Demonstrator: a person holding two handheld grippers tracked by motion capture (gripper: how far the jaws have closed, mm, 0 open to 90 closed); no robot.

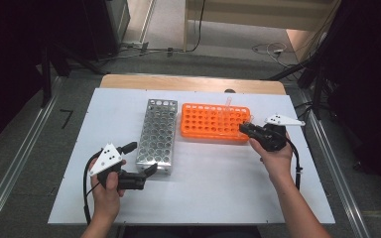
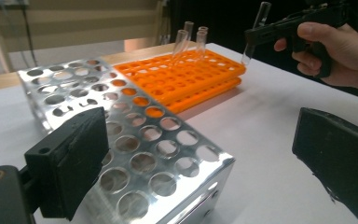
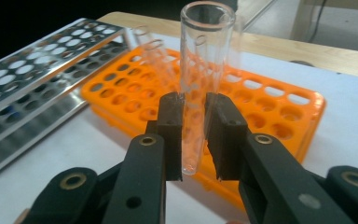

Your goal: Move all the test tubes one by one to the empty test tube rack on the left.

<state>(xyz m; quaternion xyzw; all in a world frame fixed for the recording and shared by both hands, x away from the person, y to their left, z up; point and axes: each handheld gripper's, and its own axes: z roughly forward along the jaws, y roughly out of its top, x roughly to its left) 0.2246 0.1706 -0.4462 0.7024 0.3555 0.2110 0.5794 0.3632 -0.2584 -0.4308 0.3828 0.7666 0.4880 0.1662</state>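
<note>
Glass is showing between the pads of the right tongs — they are clamping an upright test tube just above the orange rack's near right edge. More tubes are standing in that rack. Left tongs are gaping wide, holding nothing, at the metal rack's near corner on the white surface.

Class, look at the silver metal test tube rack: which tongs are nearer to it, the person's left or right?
Left. The left tongs sit open at the near corner of the metal rack; the right tongs hold a glass tube over the orange rack.
</note>
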